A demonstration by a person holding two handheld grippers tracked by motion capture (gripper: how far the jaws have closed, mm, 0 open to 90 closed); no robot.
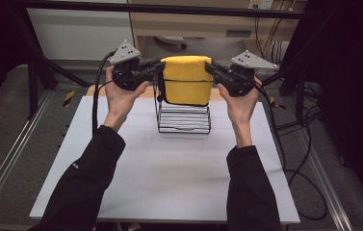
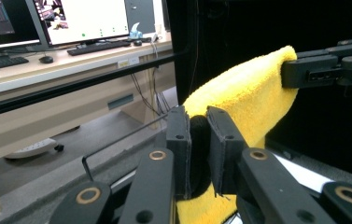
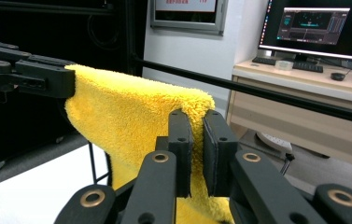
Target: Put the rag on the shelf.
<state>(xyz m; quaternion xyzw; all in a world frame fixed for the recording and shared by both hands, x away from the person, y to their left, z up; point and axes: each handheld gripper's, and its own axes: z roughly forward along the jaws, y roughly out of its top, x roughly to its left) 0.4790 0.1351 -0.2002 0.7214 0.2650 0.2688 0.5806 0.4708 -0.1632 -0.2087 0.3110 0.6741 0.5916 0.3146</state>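
Note:
A folded yellow towel (image 1: 186,79) hangs stretched between my two grippers above a black wire rack (image 1: 184,118) at the far middle of the white table (image 1: 169,168). My left gripper (image 1: 160,66) is shut on the towel's left top corner, my right gripper (image 1: 209,66) on its right top corner. In the left gripper view my left gripper (image 2: 198,122) pinches the yellow towel (image 2: 243,93), with the other gripper's jaw clamped on the far end. In the right gripper view my right gripper (image 3: 197,122) bites the yellow towel (image 3: 131,112) the same way.
The wire rack holds several white slats under the towel. Metal frame rails (image 1: 6,163) run along both table sides, and cables (image 1: 304,178) trail at the right. A desk with monitors (image 3: 313,28) stands beyond the table.

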